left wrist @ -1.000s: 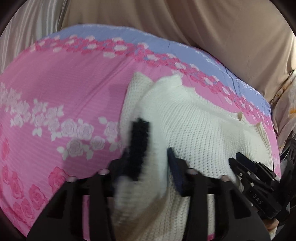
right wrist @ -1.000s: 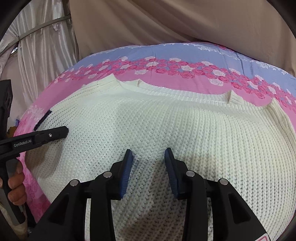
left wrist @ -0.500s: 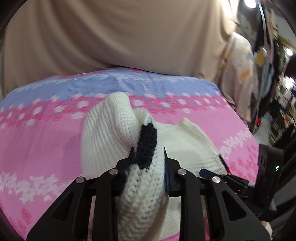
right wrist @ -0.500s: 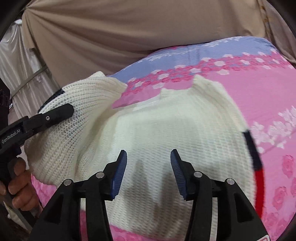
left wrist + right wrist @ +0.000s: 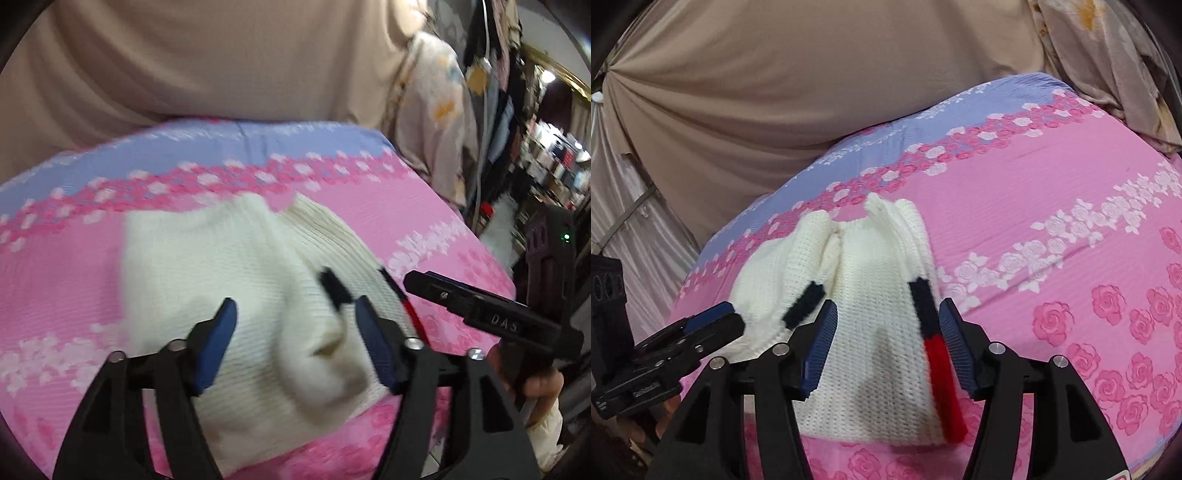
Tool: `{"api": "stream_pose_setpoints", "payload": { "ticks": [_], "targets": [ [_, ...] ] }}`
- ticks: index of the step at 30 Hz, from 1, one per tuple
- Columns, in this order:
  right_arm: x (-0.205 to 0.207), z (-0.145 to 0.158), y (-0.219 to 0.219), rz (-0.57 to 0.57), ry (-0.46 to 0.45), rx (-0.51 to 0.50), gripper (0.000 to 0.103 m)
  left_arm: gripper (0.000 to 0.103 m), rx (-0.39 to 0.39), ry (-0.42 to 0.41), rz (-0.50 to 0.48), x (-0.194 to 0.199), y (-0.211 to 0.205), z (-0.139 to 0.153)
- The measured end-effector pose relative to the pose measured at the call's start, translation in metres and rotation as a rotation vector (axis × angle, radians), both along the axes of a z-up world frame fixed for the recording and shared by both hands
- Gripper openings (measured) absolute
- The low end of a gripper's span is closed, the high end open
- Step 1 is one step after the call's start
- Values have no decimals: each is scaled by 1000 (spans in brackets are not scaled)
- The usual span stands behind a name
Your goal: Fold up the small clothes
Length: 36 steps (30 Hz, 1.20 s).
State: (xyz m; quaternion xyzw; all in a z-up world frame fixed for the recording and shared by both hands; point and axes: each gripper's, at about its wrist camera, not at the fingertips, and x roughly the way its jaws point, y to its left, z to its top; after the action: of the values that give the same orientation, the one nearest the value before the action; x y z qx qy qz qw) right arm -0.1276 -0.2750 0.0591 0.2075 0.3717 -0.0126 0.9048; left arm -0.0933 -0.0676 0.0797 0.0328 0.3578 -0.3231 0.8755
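Observation:
A white knit sweater [image 5: 871, 295] with black and red trim lies folded lengthwise on the pink rose bedspread [image 5: 1052, 206]. It also shows in the left wrist view [image 5: 240, 280], blurred by motion. My left gripper [image 5: 295, 325] is open and empty just above the folded-over left part; it also shows in the right wrist view [image 5: 713, 325]. My right gripper [image 5: 888, 325] is open and empty, with its jaws either side of the sweater's near end, above the cloth. It shows from the side in the left wrist view [image 5: 413, 280].
A beige curtain [image 5: 775, 92] hangs behind the bed. Hanging clothes [image 5: 443, 110] and shop shelves [image 5: 554, 162] stand to the right of the bed. The bedspread's lilac band [image 5: 221, 144] runs along the far edge.
My left gripper carried the sweater's left side over to the right, then opened and let it go. The sweater now lies narrower. My right gripper stayed open.

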Motion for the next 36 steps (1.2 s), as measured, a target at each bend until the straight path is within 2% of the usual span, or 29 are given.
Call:
{"api": "stream_pose_setpoints", "payload": {
  "ticks": [2, 6, 8, 12, 13, 14, 16, 18, 19, 21, 22, 23, 25, 27, 28, 31, 33, 34, 36],
  "targets": [
    [16, -1, 13, 59, 3, 26, 67, 69, 20, -2, 62, 1, 22, 1],
    [50, -17, 38, 151, 74, 70, 69, 69, 69, 69, 162, 7, 49, -22],
    [66, -27, 52, 162, 126, 56, 69, 69, 100, 118, 179, 9, 52, -39],
    [87, -45, 70, 226, 190, 91, 69, 69, 119, 175, 168, 2, 51, -61],
    [90, -47, 74, 234, 193, 70, 56, 69, 122, 173, 166, -1, 50, -62],
    [91, -44, 77, 241, 181, 41, 33, 69, 123, 168, 163, -1, 49, -60],
    [83, -22, 77, 257, 99, 25, 23, 69, 107, 146, 163, -3, 49, -50],
    [63, 7, 61, 290, -51, 105, 21, 70, 71, 123, 156, -5, 50, -36],
    [55, 16, 51, 292, -95, 124, 21, 71, 54, 112, 151, -6, 49, -29],
    [42, 21, 32, 248, -121, 95, 21, 79, 33, 83, 132, -8, 43, -20],
    [41, 13, 22, 216, -94, 63, 23, 80, 45, 67, 124, -9, 35, -20],
    [43, -1, 13, 181, -35, 39, 25, 80, 68, 62, 115, -10, 26, -23],
    [53, -48, -6, 90, 166, 35, 27, 80, 105, 77, 92, -8, 6, -37],
    [38, -48, -15, 73, 100, 128, 26, 79, 136, 113, 82, -4, -7, -53],
    [31, -41, -16, 69, 94, 127, 30, 79, 150, 125, 83, -2, -10, -59],
    [5, -11, -15, 22, 31, 42, 44, 79, 157, 142, 91, -1, -9, -66],
    [-12, 5, -11, 56, -7, 30, 48, 79, 136, 160, 91, -1, -3, -64],
    [-20, 10, -7, 77, -20, 20, 53, 79, 124, 162, 94, -1, 1, -61],
    [-29, 13, 7, 133, -19, -8, 57, 79, 106, 145, 99, -5, 5, -54]
  ]
}}
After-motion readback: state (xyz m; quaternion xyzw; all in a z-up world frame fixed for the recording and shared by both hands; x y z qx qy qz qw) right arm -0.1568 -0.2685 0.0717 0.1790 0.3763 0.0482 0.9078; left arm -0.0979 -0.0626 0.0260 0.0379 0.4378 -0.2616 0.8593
